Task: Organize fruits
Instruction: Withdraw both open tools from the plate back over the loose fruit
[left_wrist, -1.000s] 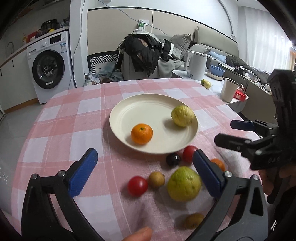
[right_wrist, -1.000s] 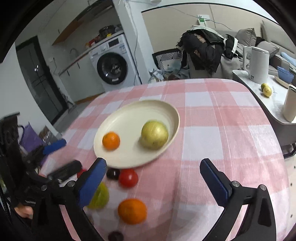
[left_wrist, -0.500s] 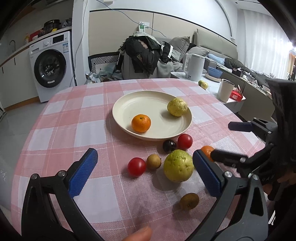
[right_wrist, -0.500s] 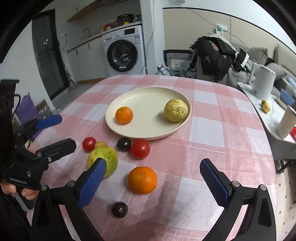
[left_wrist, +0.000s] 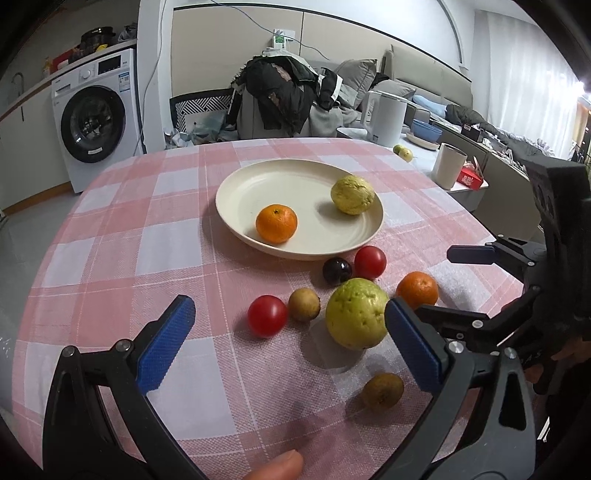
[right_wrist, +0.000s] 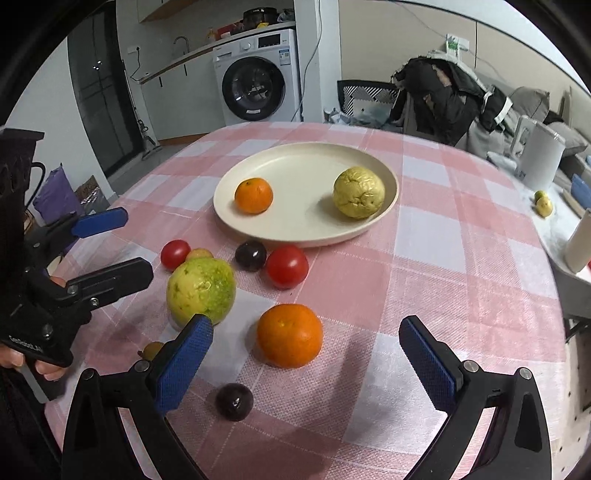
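A cream plate (left_wrist: 258, 184) (right_wrist: 306, 173) on the pink checked cloth holds a small orange (left_wrist: 276, 223) (right_wrist: 253, 195) and a yellow guava (left_wrist: 352, 194) (right_wrist: 358, 192). In front of it lie a green guava (left_wrist: 355, 313) (right_wrist: 200, 290), two red tomatoes (left_wrist: 266, 315) (left_wrist: 370, 261), a dark plum (left_wrist: 336, 271), a brown fruit (left_wrist: 303, 304) and a loose orange (right_wrist: 289, 335). My left gripper (left_wrist: 288, 343) is open above the cloth, near the tomato and green guava. Open too, my right gripper (right_wrist: 306, 363) straddles the loose orange without touching it.
A second dark plum (right_wrist: 234, 401) and another brown fruit (left_wrist: 382, 389) lie near the table's front edge. A washing machine (left_wrist: 94, 122), a chair piled with clothes (left_wrist: 284, 96) and a side counter with a white kettle (left_wrist: 386, 118) stand beyond the round table.
Both grippers have pulled back from the plate toward the table's near edge, bringing more loose fruit into view. The right one now frames the loose orange. Both stayed open.
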